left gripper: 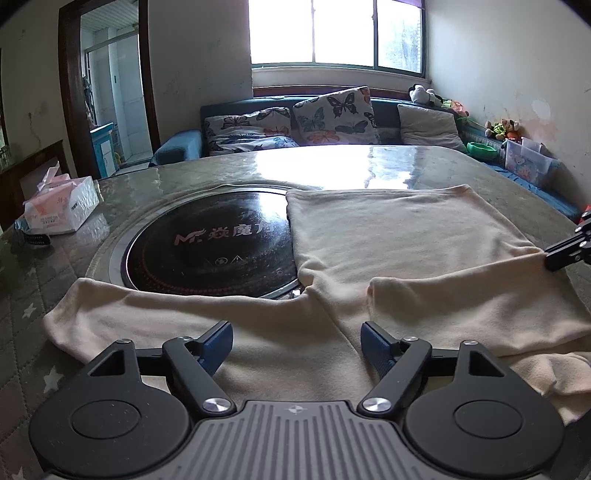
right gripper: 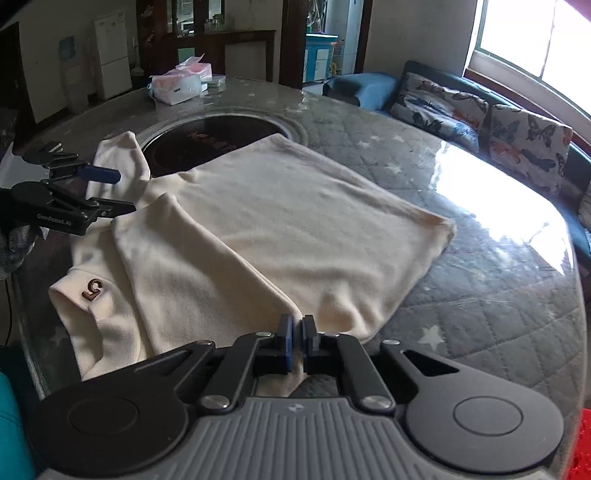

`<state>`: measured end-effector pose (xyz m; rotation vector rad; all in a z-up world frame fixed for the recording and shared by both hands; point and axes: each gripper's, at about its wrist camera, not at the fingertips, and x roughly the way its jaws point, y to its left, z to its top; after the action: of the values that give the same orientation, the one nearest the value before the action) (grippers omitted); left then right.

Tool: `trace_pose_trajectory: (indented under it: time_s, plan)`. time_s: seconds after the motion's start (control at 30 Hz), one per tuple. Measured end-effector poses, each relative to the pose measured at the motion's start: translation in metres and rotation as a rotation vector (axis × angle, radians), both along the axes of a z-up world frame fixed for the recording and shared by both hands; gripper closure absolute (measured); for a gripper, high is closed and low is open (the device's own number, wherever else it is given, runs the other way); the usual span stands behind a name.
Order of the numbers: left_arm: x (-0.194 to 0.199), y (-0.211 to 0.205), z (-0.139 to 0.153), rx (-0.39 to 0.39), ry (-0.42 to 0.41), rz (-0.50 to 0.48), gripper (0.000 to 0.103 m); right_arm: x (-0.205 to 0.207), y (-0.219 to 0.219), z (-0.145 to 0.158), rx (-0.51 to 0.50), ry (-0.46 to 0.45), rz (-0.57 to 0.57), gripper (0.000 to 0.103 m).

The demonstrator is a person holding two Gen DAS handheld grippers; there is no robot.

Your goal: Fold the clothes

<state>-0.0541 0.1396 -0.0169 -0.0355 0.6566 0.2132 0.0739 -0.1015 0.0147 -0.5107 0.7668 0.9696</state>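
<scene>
Cream garment (right gripper: pixel 280 229) shows a small brown emblem (right gripper: pixel 93 288) at nine o'clock only from the right wrist, where the right gripper (right gripper: pixel 297 325) pinches its hem. Left gripper (left gripper: pixel 297 341) hovers spread above the cloth. Quilted table (right gripper: pixel 480 295), sofa (left gripper: pixel 332 118) at twelve o'clock.

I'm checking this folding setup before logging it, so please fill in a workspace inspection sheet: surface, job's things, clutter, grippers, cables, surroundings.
Surface: round table with a quilted star-pattern cover under a glossy sheet; a black cooktop is set in its middle.
Job's things: cream garment lies flat, partly over the cooktop, one sleeve folded across the body, a small brown emblem near its collar.
Clutter: tissue pack at the table's far edge.
Grippers: left gripper open above the garment, not gripping; right gripper shut on the garment's edge.
Cables: a thin dark line at the left edge of the right wrist view may be a cable; cannot tell.
Surroundings: sofa with butterfly cushions, bright window, doorway, soft toys.
</scene>
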Motion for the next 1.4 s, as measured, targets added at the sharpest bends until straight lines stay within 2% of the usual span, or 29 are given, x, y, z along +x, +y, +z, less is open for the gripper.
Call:
trace_pose_trajectory:
  time_s: [0.13,0.3,0.53,0.67,0.8,1.0,1.1,1.27,1.4]
  plan:
    - [0.000,0.002,-0.001,0.002,0.003,-0.002,0.023,0.000,-0.013,0.005,0.004,-0.013,-0.035,0.099]
    - [-0.001,0.001,0.001,0.006,-0.002,-0.001,0.023,0.003,-0.023,-0.003,0.033,0.000,-0.089,0.097]
    - [-0.006,-0.017,0.025,0.012,-0.078,-0.056,0.024,-0.025,-0.026,0.006,0.071,-0.096,-0.112,0.093]
    - [-0.002,-0.037,0.031,-0.002,-0.108,-0.140,0.026,-0.047,-0.024,0.002,0.079,-0.061,-0.070,0.093]
    - [0.008,-0.053,0.023,0.007,-0.090,-0.185,0.027,-0.057,-0.025,-0.014,0.047,-0.017,-0.080,0.093]
    - [0.013,-0.057,0.004,-0.021,-0.022,-0.199,0.041,-0.059,-0.034,-0.008,0.070,-0.005,-0.123,0.093]
    - [0.013,-0.059,-0.001,-0.037,-0.004,-0.199,0.055,-0.053,-0.034,-0.003,0.107,-0.031,-0.158,0.093]
    - [0.009,-0.058,-0.001,-0.039,0.000,-0.182,0.066,-0.032,-0.027,-0.011,0.152,-0.015,-0.249,0.093]
    - [0.004,-0.051,0.001,-0.044,0.004,-0.152,0.067,-0.025,-0.023,-0.022,0.147,-0.007,-0.280,0.090]
